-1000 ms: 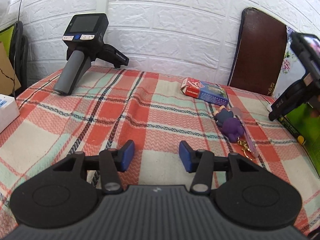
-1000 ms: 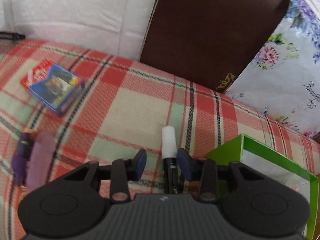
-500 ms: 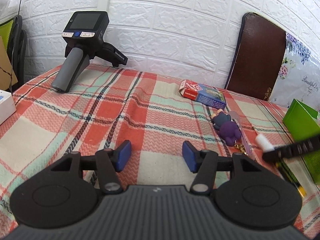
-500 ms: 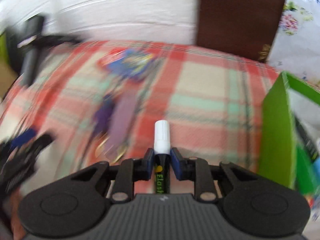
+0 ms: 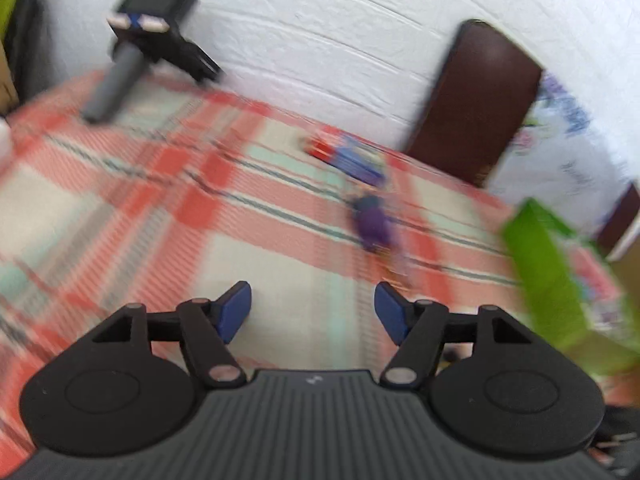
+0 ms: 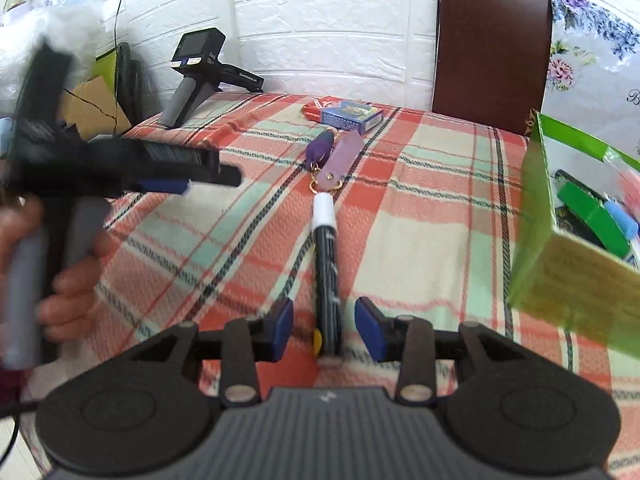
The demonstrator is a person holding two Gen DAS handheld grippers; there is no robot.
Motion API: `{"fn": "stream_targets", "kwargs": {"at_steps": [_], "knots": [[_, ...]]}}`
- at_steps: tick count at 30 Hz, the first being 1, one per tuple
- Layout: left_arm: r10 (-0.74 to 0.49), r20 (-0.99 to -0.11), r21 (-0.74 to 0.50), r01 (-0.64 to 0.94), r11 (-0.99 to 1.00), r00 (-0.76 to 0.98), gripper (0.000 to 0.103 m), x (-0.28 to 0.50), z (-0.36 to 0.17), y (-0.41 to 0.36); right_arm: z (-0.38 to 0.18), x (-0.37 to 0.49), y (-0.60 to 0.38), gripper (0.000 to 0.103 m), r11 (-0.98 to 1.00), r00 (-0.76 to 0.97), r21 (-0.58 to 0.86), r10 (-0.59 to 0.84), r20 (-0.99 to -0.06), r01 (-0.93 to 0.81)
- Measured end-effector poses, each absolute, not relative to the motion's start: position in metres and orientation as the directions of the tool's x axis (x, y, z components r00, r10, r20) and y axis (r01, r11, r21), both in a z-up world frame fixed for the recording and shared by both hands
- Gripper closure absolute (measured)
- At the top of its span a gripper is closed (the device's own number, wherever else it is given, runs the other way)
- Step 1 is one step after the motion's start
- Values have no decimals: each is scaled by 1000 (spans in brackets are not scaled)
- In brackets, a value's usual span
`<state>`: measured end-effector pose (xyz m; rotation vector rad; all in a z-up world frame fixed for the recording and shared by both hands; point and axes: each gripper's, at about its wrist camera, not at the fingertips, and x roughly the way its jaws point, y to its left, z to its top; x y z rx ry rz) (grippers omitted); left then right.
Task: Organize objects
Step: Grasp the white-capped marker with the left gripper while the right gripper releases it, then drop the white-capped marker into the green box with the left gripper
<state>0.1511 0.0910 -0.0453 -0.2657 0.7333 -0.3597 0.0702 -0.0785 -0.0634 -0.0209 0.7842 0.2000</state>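
One marker (image 6: 326, 264) matters right now: it lies on the plaid tabletop (image 6: 420, 216) straight out from the right tool (image 6: 324, 326), its long axis running in line with the tool's reach, white cap at the far end and the black barrel's near end sitting between the two blue pads. Those pads stand apart on either side of the barrel with a gap showing on each side, so the right tool is spread and grips nothing. The green box (image 6: 532, 216) stands off to that tool's right, near but not touching. A purple keychain (image 6: 332, 156) lies just beyond the cap. The left tool (image 5: 313, 311) is spread wide and empty, its view blurred; the right is clearly nearer the marker.
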Motion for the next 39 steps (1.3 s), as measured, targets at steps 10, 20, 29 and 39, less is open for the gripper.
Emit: {"fn": "stream_targets", "kwargs": {"at_steps": [10, 20, 29, 39], "knots": [[-509, -725, -387, 338, 858, 463, 68, 130, -45, 13, -57, 57, -115, 85, 901, 681, 412, 387, -622, -135], [-578, -620, -273, 545, 793, 530, 76, 125, 26, -69, -16, 39, -162, 85, 946, 853, 317, 220, -473, -68], [-474, -671, -60, 595, 801, 570, 66, 151, 18, -161, -23, 69, -227, 71, 934, 889, 338, 52, -455, 118], [-452, -655, -103, 520, 848, 606, 62, 142, 14, -103, -38, 50, -224, 63, 936, 893, 325, 31, -449, 131]]}}
